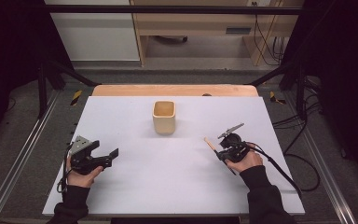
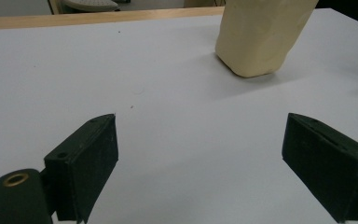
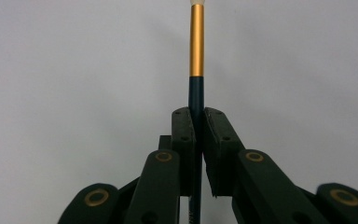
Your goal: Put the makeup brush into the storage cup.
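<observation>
High view: left tongs (image 1: 106, 156) gape empty on the desk (image 1: 177, 182); the beige cup (image 1: 163, 116) stands ahead, between both tongs. Left gripper view: cup (image 2: 261, 35) up ahead-right, well apart. Right gripper view: right tongs (image 3: 196, 140) clamp a gold-banded pencil (image 3: 196, 65). Likely cup-bound, not there yet. No readable writing.

You have a white sheet (image 1: 168, 168) covering the wooden desk (image 1: 121, 90), with grey floor (image 1: 23, 135) and black cables (image 1: 303, 135) around it.
</observation>
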